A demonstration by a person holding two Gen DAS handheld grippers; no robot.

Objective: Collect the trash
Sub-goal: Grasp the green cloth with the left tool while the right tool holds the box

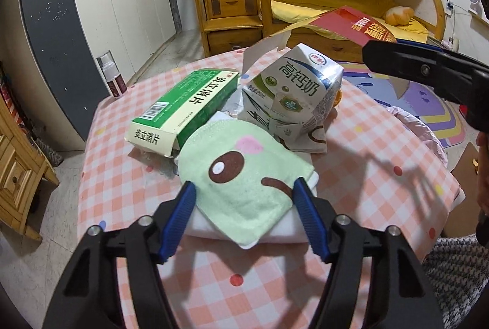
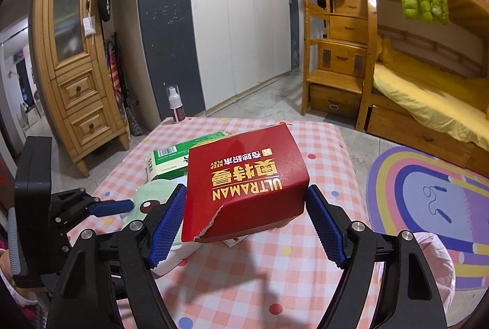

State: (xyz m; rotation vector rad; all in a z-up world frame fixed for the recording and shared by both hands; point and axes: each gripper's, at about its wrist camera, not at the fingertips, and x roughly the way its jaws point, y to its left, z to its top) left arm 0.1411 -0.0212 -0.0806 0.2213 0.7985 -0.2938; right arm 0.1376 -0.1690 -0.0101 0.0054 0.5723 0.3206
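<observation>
- Left wrist view: the left gripper (image 1: 244,191) is seen low over the near part of the table (image 1: 382,145), which is covered by a pink-and-white checked cloth with coloured dots.
- Its blue pads (image 1: 180,219) are set on either side of a pale green mask (image 1: 241,173) printed with a brown eye and a pink spot; the jaws are partly open, and firm pressure on the mask cannot be confirmed.
- The mask is laid on a white folded pack (image 1: 287,226) near the middle of the table.
- A green and white medicine box (image 1: 186,109) is lying just behind the mask, toward the left edge, with its end flap open.
- A crumpled white milk carton (image 1: 296,90) is standing just right of the medicine box, toward the far edge.
- A small spray bottle (image 1: 111,78) is seen at the far left corner.
- Right wrist view: the right gripper (image 2: 246,213) is held wide around a torn red Ultraman carton (image 2: 244,179), whose sides are met by the blue pads (image 2: 166,231); the carton is held clear above the table.
- The left gripper is seen at the left edge of this view, over the green mask.
- A bin lined with a pink bag (image 2: 434,255) is seen beside the right edge of the table, above a rainbow rug (image 2: 428,191).
</observation>
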